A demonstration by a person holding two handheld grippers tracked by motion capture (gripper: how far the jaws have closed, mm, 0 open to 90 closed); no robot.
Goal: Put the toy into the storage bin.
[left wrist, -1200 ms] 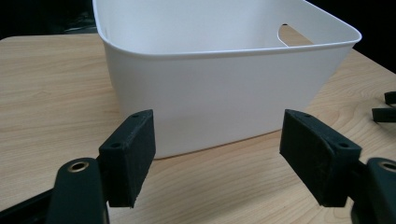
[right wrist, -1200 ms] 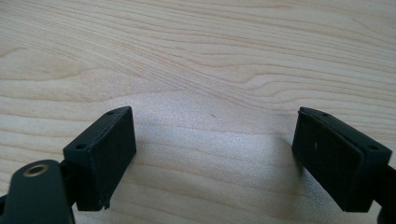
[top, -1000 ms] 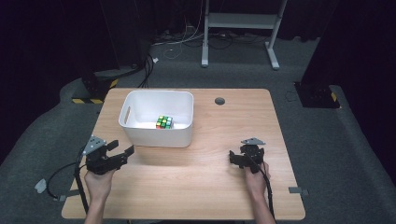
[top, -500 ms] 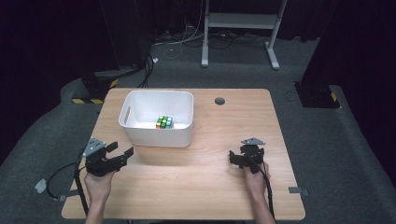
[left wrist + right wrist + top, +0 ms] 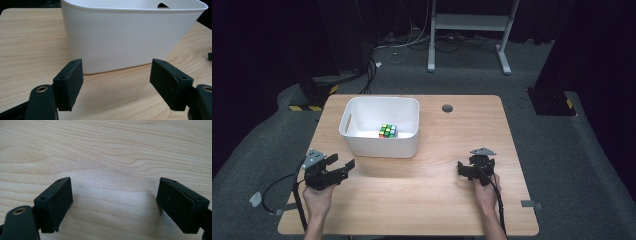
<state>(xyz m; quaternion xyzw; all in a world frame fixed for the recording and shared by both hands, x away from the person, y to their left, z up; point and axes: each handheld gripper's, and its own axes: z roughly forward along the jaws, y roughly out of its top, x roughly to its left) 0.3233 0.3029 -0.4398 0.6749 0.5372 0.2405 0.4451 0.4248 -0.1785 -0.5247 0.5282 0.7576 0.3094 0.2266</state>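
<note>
A white plastic bin (image 5: 381,135) stands on the wooden table (image 5: 437,195), left of centre. Inside it lies a colourful puzzle cube (image 5: 387,131). My left gripper (image 5: 343,167) sits at the front left, just short of the bin's near left corner, jaws wide apart and empty. In the left gripper view the bin's wall (image 5: 125,37) rises right in front of my left gripper (image 5: 116,80). My right gripper (image 5: 466,169) rests at the front right, pointing down at bare wood, open and empty. The right gripper view has table grain between the open right gripper (image 5: 113,203) jaws.
A round cable hole (image 5: 447,108) is in the table near the back edge. A cable (image 5: 277,185) trails from the left gripper off the front left. Beyond the table are grey floor, a white stand's legs (image 5: 467,35) and dark equipment.
The left gripper has dropped slightly toward the front. The right gripper, bin and cube have stayed put.
</note>
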